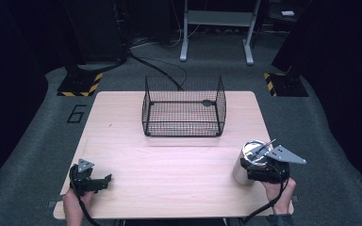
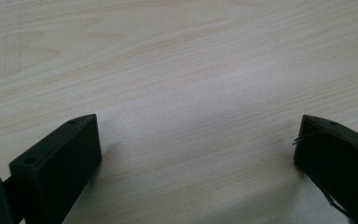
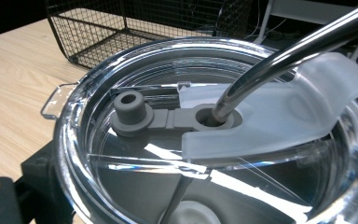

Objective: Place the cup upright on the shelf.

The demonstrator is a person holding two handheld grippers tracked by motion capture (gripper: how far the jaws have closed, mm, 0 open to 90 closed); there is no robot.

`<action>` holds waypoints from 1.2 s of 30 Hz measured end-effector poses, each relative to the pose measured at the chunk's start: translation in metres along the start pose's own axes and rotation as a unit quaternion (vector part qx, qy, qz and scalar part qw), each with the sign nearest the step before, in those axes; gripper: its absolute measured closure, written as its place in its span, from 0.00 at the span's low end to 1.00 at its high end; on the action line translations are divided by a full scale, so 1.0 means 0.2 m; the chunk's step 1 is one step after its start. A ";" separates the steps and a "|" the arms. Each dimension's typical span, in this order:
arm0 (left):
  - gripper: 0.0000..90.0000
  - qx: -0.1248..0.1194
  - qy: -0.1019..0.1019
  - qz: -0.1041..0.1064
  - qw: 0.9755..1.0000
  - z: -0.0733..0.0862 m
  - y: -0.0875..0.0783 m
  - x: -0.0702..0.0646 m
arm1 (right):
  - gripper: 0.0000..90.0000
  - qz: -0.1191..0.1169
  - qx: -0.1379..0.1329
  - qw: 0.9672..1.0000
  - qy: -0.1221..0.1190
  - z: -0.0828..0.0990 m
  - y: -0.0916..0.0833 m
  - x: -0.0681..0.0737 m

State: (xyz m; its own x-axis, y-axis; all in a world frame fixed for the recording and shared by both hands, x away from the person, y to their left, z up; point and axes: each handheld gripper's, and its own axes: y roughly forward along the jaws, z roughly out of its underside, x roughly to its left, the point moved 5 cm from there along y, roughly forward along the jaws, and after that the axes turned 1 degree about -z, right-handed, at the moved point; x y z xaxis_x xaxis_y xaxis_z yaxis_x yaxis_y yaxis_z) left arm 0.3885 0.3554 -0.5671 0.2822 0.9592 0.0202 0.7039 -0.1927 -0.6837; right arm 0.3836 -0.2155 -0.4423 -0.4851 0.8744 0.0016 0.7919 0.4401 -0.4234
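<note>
A light wooden desk (image 1: 179,160) carries a black wire basket (image 1: 184,107) at its far middle, toward twelve o'clock. At about four o'clock, near the right edge, stands a steel tumbler (image 1: 247,162) with a clear lid (image 3: 168,135) and a metal straw (image 3: 284,56).

The right hand-held gripper (image 1: 257,170) sits against the tumbler's near side, with the person's right hand (image 1: 278,188) behind it. In the high view its body covers the lower part of the cup, and in the right gripper view the lid hides almost all of both jaws, so whether they are clamped on the tumbler cannot be told. That view shows the straw passing through a grey rubber stopper piece (image 3: 135,112) beside a frosted sliding tab (image 3: 279,116); the straw's upper end is cut off at the frame's top right corner, and the basket's far side is lost in the dark background.

At seven o'clock the left hand-held gripper (image 1: 104,180) rests low over the desk, held by the left hand (image 1: 75,202), which is cut off by the bottom edge. In the left gripper view (image 2: 198,144) its jaws stand wide apart with bare wood between them.
</note>
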 end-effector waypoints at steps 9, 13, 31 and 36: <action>0.00 -0.001 -0.001 0.000 1.000 0.00 0.00 0.00 | 0.04 -0.016 -0.009 1.000 -0.003 -0.11 0.03 0.02; 0.00 0.002 -0.001 0.001 1.000 0.00 0.00 0.00 | 0.04 -0.022 -0.013 1.000 -0.009 -0.17 0.05 0.03; 0.00 0.006 0.004 0.002 1.000 0.00 0.00 0.00 | 0.04 -0.064 -0.016 0.997 -0.031 -0.40 0.21 0.13; 0.00 0.001 0.002 0.001 1.000 0.00 0.00 0.00 | 0.04 -0.074 -0.015 0.997 -0.031 -0.47 0.25 0.15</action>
State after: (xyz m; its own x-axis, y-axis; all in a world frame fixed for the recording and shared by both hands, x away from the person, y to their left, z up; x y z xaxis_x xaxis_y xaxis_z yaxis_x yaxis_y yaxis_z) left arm 0.3885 0.3559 -0.5672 0.2862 0.9579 0.0221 0.7019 -0.1939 -0.6854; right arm 0.4427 -0.1479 -0.3790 -0.6187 0.7856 0.0062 0.7203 0.5703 -0.3950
